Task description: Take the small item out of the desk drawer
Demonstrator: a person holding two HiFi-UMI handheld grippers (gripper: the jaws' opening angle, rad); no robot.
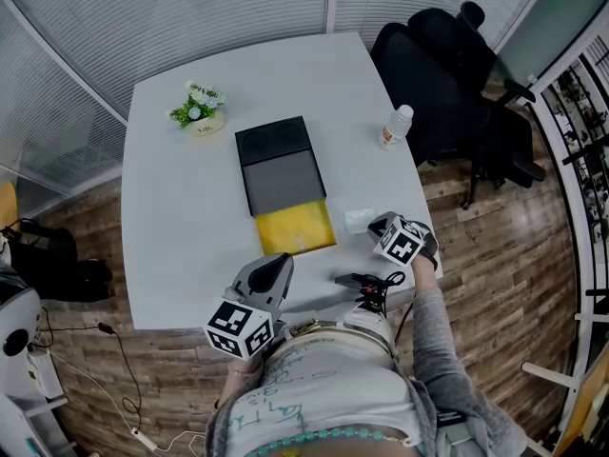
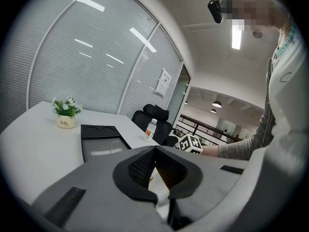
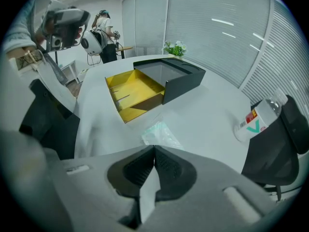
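1. Small packet, clear and crinkly, lies on the white table. It is out of the yellow drawer and just to the right of it.
2. The yellow drawer is pulled out of the black box, toward the person. You can see right into it from above.
3. The right gripper is on the right side of the yellow drawer, close to it, and points steeply down. Its two jaws are squeezed together. Their tips sit right at the near edge of the small packet. I cannot tell if they pinch that edge or only touch it.
4. The left gripper is just past the near edge of the yellow drawer, on the person's side. Its jaws are closed tight as well, and nothing is between them.
5. A water bottle is on the table, farther back than the yellow drawer and off to its right, well apart from it.
6. A little pot of flowers is farther back than the yellow drawer and off to its left, past the black box.
7. A black chair is beside the table, farther from the yellow drawer than the water bottle is.
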